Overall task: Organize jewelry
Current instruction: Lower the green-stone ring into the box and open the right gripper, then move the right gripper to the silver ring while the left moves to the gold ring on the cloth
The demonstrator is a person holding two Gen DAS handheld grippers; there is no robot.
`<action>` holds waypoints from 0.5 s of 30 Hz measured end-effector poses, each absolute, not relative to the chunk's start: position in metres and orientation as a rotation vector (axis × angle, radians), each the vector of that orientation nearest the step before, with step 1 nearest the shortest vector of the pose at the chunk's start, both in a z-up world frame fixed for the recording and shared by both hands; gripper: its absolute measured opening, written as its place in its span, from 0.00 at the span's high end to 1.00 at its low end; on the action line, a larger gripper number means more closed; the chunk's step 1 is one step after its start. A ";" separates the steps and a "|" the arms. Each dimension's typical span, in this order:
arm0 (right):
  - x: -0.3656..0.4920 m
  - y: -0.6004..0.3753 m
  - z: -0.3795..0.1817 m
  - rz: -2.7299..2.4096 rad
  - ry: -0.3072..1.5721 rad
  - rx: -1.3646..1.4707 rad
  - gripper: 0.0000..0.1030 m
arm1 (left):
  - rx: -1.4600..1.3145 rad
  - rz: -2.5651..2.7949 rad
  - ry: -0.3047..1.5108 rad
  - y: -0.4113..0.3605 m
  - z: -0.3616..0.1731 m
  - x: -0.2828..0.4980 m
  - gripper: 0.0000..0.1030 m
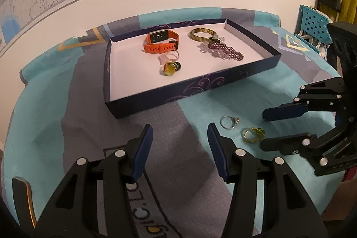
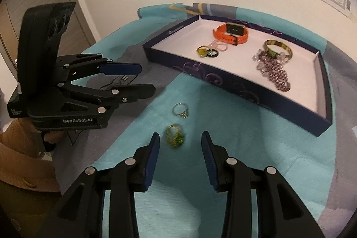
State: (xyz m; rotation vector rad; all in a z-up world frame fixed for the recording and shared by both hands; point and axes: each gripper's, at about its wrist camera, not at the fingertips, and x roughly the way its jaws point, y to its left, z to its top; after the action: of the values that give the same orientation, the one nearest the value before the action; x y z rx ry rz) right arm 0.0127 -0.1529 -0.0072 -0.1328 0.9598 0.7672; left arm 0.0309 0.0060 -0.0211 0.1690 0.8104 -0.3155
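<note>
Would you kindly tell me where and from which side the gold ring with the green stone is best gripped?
Probably from above, across the thin band: the gold ring with the green stone lies flat on the cloth, just ahead of the open right tool, stone towards it.

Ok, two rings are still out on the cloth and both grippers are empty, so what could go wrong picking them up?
The gold ring with the green stone lies flat just ahead of the open right gripper; thin and low, it could slip from the pads or drag the teal cloth along.

The silver ring lies close beside it, so a wide close might nudge it.

The left gripper hovers nearby, and the two could bump.
</note>
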 end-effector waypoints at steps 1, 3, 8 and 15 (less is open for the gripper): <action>0.012 -0.151 -0.008 0.774 0.961 -0.132 0.64 | 0.166 -0.316 0.811 0.006 -0.021 0.030 0.50; 0.009 -0.147 -0.007 0.784 0.961 -0.137 0.65 | 0.163 -0.314 0.814 0.006 -0.022 0.028 0.50; 0.006 -0.141 -0.008 0.830 0.979 -0.103 0.66 | 0.145 -0.303 0.814 0.012 -0.021 0.025 0.50; 0.007 -0.145 -0.002 0.824 0.960 -0.089 0.66 | 0.128 -0.300 0.819 0.018 -0.020 0.020 0.50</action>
State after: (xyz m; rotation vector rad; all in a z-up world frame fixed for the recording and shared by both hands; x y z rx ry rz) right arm 0.0066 -0.1451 -0.0023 -0.0886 0.9601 0.8237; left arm 0.0204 0.0182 -0.0205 0.1279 0.8192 -0.2997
